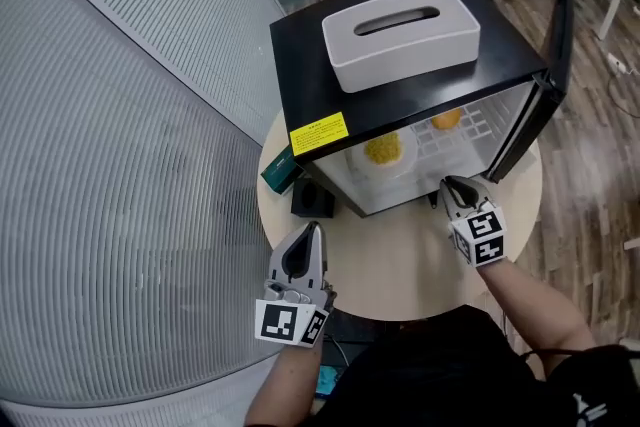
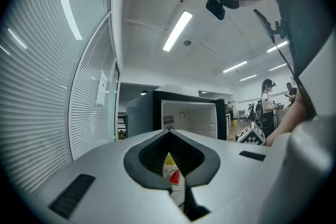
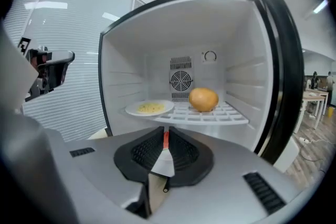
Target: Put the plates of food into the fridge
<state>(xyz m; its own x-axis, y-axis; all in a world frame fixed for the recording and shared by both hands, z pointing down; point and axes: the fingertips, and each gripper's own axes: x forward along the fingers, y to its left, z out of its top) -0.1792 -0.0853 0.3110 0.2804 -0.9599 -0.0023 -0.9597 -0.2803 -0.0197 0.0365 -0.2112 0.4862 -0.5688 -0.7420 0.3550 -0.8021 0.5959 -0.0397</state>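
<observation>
Left hand-held gripper (image 1: 314,229): low in the head view, left of centre, over the near edge of the desk; its jaws are together with nothing between them.
Right hand-held gripper (image 1: 449,185): lower right, just in front of the open fridge; jaws together, empty.
Desk (image 1: 400,260): a small round top in pale beige, carrying the fridge; a green box (image 1: 281,173) and a small black box (image 1: 312,200) sit just beside the fridge's left corner.
Fridge (image 1: 300,75): a black countertop unit at centre frame with a white inside. Its door (image 1: 548,65) is swung wide at the right, a yellow sticker (image 1: 318,132) is on the front edge, and a white tissue box (image 1: 400,35) stands on top.
Room: ribbed glass wall (image 1: 110,165) filling the left, wood floor (image 1: 590,155) at the right, and ceiling strip lights in the left gripper view.
Plate (image 3: 149,108): white and round, with a flat heap of yellow food, on the left of the wire shelf (image 3: 210,116) inside the fridge.
Orange food (image 3: 203,99): round and smooth, on the same shelf, just right of the plate.
</observation>
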